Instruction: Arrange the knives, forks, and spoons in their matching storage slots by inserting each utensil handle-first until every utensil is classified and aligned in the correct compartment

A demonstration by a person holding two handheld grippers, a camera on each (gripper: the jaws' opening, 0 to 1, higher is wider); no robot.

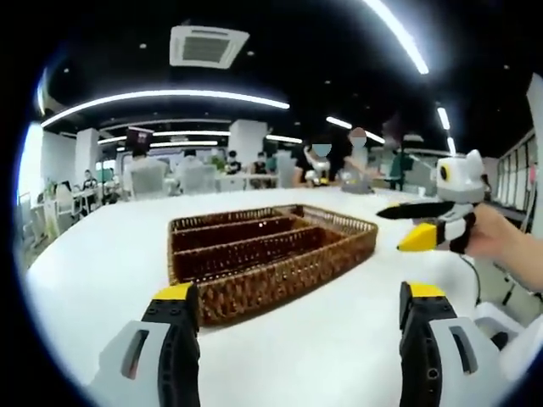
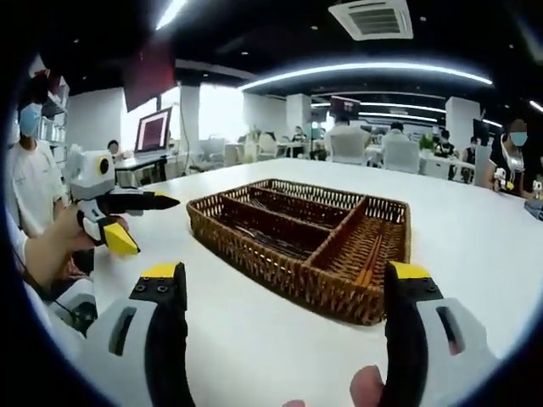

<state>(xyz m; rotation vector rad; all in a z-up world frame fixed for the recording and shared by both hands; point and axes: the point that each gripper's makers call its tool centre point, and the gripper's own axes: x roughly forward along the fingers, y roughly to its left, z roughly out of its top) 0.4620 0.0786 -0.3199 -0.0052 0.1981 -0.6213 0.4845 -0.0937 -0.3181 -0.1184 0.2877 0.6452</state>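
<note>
Wicker tray (image 2: pixel 335 292) sits mid-table (image 1: pixel 356 339), utensils lying in its slots — both grippers, left (image 1: pixel 297 297) and right (image 2: pixel 284 280), hover near its front w/ jaws spread, empty. Check each slot's contents before you reach — approach low, handle-first.

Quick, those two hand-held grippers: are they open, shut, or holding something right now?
Left hand-held gripper: open, holding nothing, above the white table.
Right hand-held gripper: open, holding nothing, facing the wicker tray.

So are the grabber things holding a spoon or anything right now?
No, nothing is held. The left gripper and the right gripper both hang open above the white table, near the wicker tray.
</note>
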